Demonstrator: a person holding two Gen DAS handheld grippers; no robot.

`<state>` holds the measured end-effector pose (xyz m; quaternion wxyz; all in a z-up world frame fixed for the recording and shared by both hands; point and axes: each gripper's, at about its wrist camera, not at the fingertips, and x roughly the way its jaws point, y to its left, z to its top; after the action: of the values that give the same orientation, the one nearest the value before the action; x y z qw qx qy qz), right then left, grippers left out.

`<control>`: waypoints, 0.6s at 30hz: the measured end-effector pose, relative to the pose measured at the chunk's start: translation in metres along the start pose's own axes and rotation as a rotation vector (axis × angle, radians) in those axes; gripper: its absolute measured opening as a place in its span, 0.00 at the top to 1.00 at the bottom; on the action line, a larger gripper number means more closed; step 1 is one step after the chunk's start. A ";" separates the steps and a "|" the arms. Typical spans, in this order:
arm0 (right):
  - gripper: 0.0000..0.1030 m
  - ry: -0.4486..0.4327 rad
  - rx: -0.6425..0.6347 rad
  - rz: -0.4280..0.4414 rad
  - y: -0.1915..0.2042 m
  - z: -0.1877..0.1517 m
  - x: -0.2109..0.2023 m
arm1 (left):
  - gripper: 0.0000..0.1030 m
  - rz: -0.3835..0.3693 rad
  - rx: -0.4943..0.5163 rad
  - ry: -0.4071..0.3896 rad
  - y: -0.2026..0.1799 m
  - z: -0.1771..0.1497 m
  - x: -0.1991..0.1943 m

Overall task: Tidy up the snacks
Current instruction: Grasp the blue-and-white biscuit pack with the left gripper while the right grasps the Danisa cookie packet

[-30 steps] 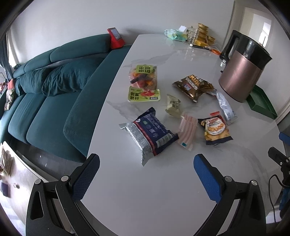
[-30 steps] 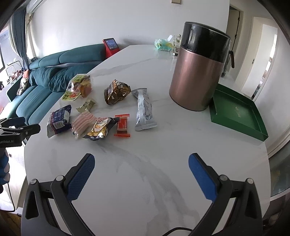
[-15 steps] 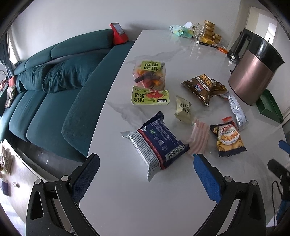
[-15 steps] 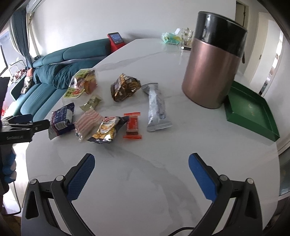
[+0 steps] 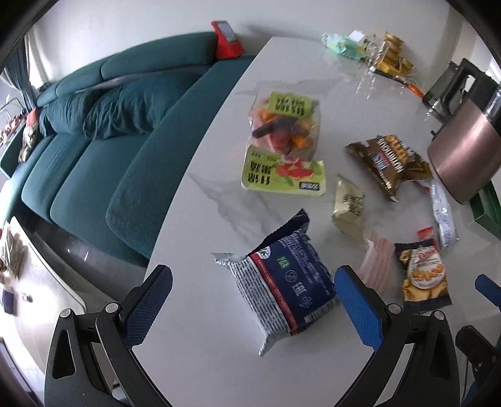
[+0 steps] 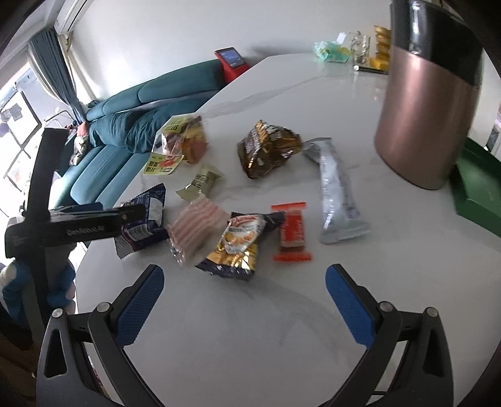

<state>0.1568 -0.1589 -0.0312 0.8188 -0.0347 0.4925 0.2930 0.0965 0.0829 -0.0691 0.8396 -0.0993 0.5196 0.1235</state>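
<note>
Nothing sorted: snacks lay scattered mid-surface (green tray [image 6: 476, 188] empty), left claw [image 5: 253, 300] and right claw [image 6: 244, 297] both wide

Teal sofa [image 5: 103, 131] — copper kettle [image 6: 429, 103]; green tray [image 6: 476, 188]

A white marble-veined tabletop [image 5: 219, 360] fills the foreground, its left edge running alongside a teal sofa [image 5: 94, 150] with loose cushions. Behind them stands a plain pale wall [image 5: 141, 22]. In the right wrist view, daylight comes through a window [image 6: 15, 131] at far left, framed by a dark blue-grey curtain [image 6: 53, 65], with an air conditioner [image 6: 73, 14] mounted high above it.
</note>
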 end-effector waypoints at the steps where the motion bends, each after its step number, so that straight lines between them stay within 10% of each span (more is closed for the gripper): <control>1: 0.00 0.006 0.001 0.009 0.001 0.002 0.005 | 0.01 0.005 -0.002 0.008 0.000 -0.001 0.003; 18: 0.07 0.069 0.058 0.123 0.001 0.018 0.050 | 0.01 -0.052 -0.108 0.107 0.005 0.001 0.018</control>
<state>0.1877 -0.1298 -0.0634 0.7825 0.0091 0.5300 0.3269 0.1034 0.0902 -0.0848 0.8069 -0.1641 0.5537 0.1240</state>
